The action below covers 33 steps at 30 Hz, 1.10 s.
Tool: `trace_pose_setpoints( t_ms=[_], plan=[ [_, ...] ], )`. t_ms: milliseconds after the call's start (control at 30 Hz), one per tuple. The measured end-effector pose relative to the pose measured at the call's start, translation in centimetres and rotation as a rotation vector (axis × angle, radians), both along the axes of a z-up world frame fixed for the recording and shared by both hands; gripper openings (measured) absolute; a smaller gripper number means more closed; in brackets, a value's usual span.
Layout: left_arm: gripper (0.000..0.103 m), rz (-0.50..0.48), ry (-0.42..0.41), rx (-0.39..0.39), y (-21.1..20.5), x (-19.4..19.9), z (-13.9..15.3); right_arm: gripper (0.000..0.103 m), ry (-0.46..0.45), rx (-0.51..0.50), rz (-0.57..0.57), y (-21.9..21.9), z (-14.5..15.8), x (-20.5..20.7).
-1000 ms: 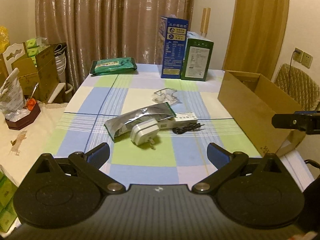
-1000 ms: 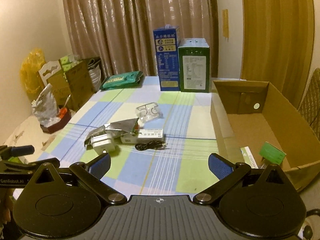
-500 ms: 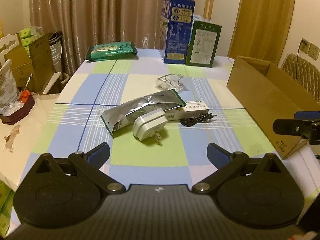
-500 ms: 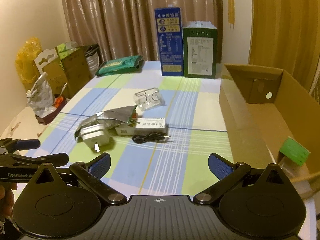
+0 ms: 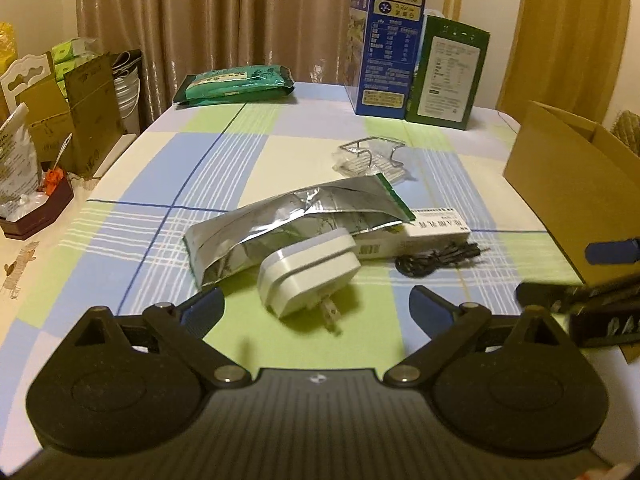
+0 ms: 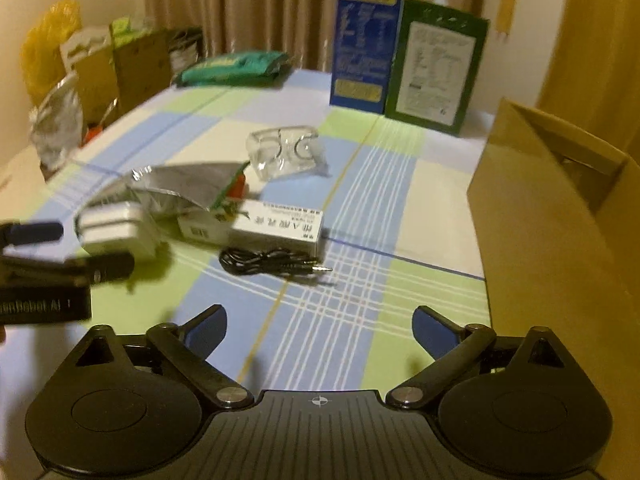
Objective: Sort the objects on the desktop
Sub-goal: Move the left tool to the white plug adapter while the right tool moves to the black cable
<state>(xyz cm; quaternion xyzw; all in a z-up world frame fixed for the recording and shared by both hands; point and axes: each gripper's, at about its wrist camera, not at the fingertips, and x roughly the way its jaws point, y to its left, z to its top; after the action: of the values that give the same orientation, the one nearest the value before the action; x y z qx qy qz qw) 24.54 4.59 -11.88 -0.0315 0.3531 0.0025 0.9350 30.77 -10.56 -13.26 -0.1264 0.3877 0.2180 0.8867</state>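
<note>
On the checked tablecloth lie a white plug adapter point(image 5: 306, 276), a silver foil pouch point(image 5: 288, 220), a white carton point(image 5: 416, 234), a coiled black cable point(image 5: 436, 260) and a clear plastic holder point(image 5: 370, 156). My left gripper point(image 5: 316, 306) is open and empty, just short of the adapter. My right gripper point(image 6: 318, 326) is open and empty, a little short of the cable point(image 6: 272, 260), with the carton point(image 6: 256, 230), pouch point(image 6: 188, 186), adapter point(image 6: 114, 230) and holder point(image 6: 286, 152) beyond it.
An open cardboard box point(image 5: 576, 196) stands on the right, close beside my right gripper point(image 6: 560, 232). A blue carton point(image 5: 384, 36), a green carton point(image 5: 448, 74) and a green packet point(image 5: 236, 84) are at the back. Boxes and bags point(image 5: 72, 116) stand left of the table.
Both grippers have moved forward and lower toward the objects. The adapter now lies just ahead of my left fingers and the cable nearer my right. Both stay open.
</note>
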Motion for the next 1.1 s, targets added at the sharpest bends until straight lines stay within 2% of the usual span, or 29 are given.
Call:
trace_pose_setpoints(
  t_ms=[267,400,500,733,800,900,967,1033,1100],
  plan=[
    [0.089,0.076,0.0,-0.015,0.1,3.1,-1.6,0.092,-0.041,-0.061,0.079,0.8,-1.5,2.5],
    [0.076,0.088,0.024,-0.013,0.4,3.6,-2.5,0.088,-0.038,-0.041,0.118,1.1,-1.9,3.7],
    [0.065,0.07,0.032,-0.011,0.7,3.5,-2.7,0.081,-0.042,-0.02,0.161,1.5,-2.1,4.3],
    [0.063,-0.032,0.062,-0.058,0.9,2.6,-2.1,0.07,-0.056,-0.051,0.273,2.3,-3.5,4.8],
    [0.063,-0.083,0.069,-0.065,0.8,2.1,-1.8,0.065,-0.043,-0.051,0.292,2.5,-4.0,5.1],
    [0.063,-0.124,0.07,-0.056,0.6,1.7,-1.6,0.052,-0.01,0.003,0.305,2.3,-4.2,5.6],
    [0.063,-0.132,0.072,-0.052,0.5,1.8,-1.6,0.036,0.014,0.019,0.3,2.3,-4.1,5.6],
    [0.064,-0.138,0.076,-0.047,0.4,1.7,-1.7,0.029,0.038,0.013,0.295,2.4,-3.8,5.1],
    [0.063,-0.141,0.074,-0.035,0.4,1.5,-1.7,0.029,0.058,-0.005,0.273,2.5,-3.5,4.4]
  ],
)
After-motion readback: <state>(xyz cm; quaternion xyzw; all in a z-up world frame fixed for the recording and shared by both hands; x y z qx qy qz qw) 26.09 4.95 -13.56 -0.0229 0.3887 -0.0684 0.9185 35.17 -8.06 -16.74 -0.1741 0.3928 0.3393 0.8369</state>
